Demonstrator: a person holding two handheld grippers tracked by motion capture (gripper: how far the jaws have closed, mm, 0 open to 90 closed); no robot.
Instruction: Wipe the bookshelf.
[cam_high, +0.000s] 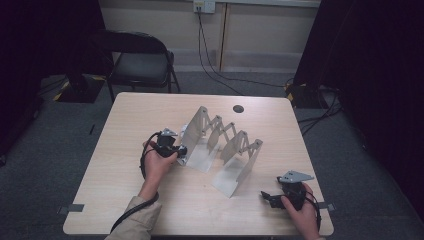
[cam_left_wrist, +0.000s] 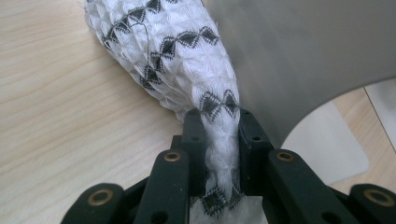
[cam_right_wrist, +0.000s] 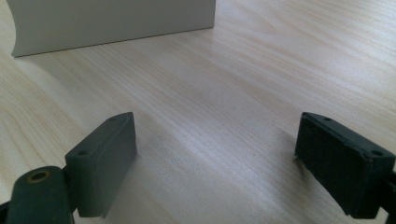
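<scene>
A white knitted cloth (cam_left_wrist: 177, 51) with black diamond patterns lies on the wooden table (cam_high: 130, 120) against the left end of a grey metal zigzag rack (cam_high: 220, 145). My left gripper (cam_left_wrist: 220, 119) is shut on the cloth's narrow end, the fabric bunched tight between its pads. From above, that gripper (cam_high: 181, 150) sits at the rack's left plate (cam_left_wrist: 308, 46), held by a hand. My right gripper (cam_high: 265, 196) rests near the table's front right corner. Its jaws (cam_right_wrist: 215, 154) stand wide open over bare wood, with the rack's nearest plate (cam_right_wrist: 112, 21) farther ahead.
A small dark round disc (cam_high: 238, 108) sits on the table behind the rack. A black chair (cam_high: 142, 60) stands beyond the table's far left edge. Cables (cam_high: 215, 70) trail over the grey floor, and dark curtains hang on both sides.
</scene>
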